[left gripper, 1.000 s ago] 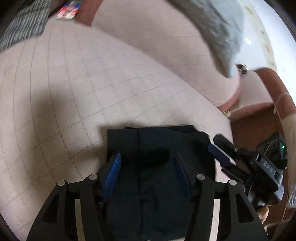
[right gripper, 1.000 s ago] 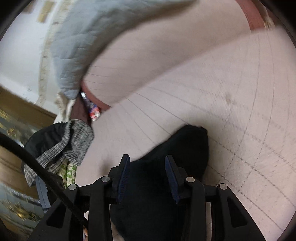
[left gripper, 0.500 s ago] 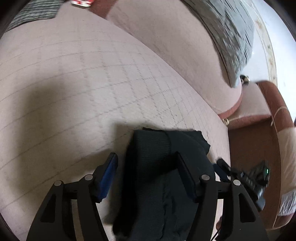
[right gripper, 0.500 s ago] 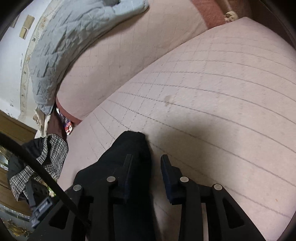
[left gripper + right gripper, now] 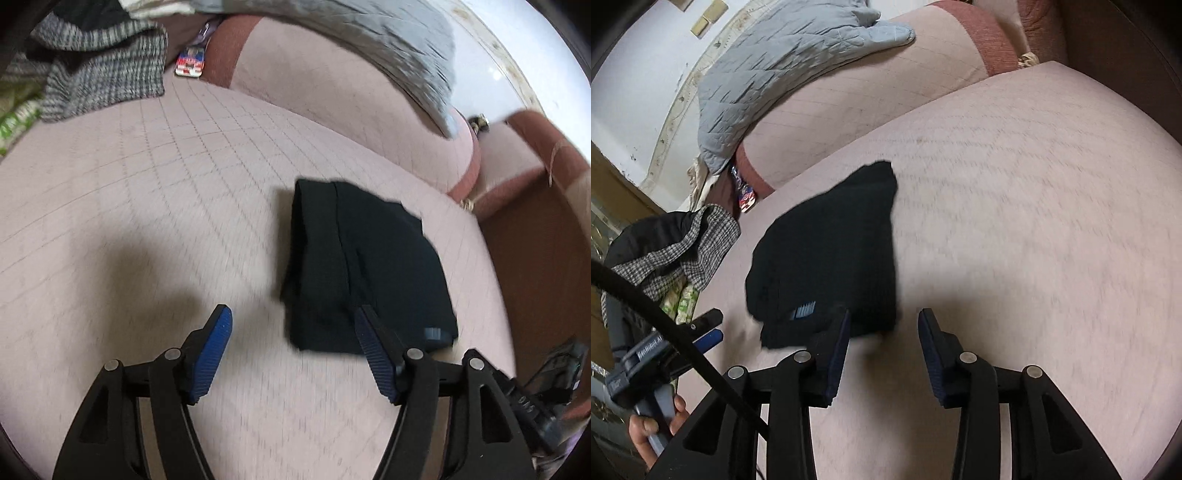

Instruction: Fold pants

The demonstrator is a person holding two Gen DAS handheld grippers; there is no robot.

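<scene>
The black pants (image 5: 365, 266) lie folded into a compact rectangle on the pink quilted sofa seat (image 5: 147, 221). My left gripper (image 5: 293, 325) is open and empty, above the seat just in front and left of the bundle. In the right wrist view the pants (image 5: 834, 251) lie ahead to the left. My right gripper (image 5: 882, 325) is open and empty, just right of the bundle's near edge. The left gripper's blue-padded tip (image 5: 709, 336) shows at lower left, held by a hand.
A grey quilted blanket (image 5: 783, 62) drapes over the sofa back. A checked garment pile (image 5: 99, 74) and a small red-blue packet (image 5: 190, 64) sit at the seat's far end. A brown armrest (image 5: 535, 155) bounds the right side.
Both grippers have let go of the pants and pulled back. The folded bundle now lies free on the seat, and both views have shifted away from it.
</scene>
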